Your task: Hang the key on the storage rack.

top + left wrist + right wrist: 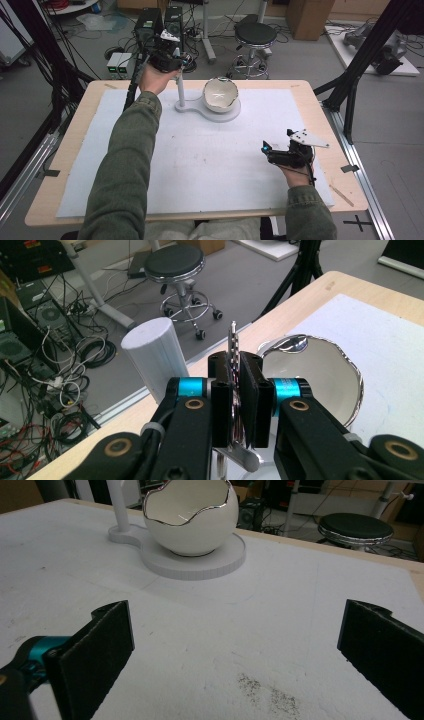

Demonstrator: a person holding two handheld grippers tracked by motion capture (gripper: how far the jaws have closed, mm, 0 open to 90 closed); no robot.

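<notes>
A white egg-shaped bowl point(220, 95) with a jagged silver rim sits on a round white base point(220, 116) at the back of the table. A white post point(180, 90) rises from that base's left end. My left gripper point(175, 57) hovers above the top of the post point(150, 355), shut on a thin metal utensil point(233, 342) that stands upright between the jaws. Beside it lies the bowl point(320, 375). My right gripper point(267, 150) rests low over the front right of the mat, open and empty point(235, 645), facing the bowl point(192, 525) and base point(210, 562).
A white mat point(200, 160) covers most of the wooden table point(70, 150). A black stool point(255, 35), cables and computer boxes point(150, 22) stand on the floor behind the far edge. Black frame legs point(350, 95) flank the table.
</notes>
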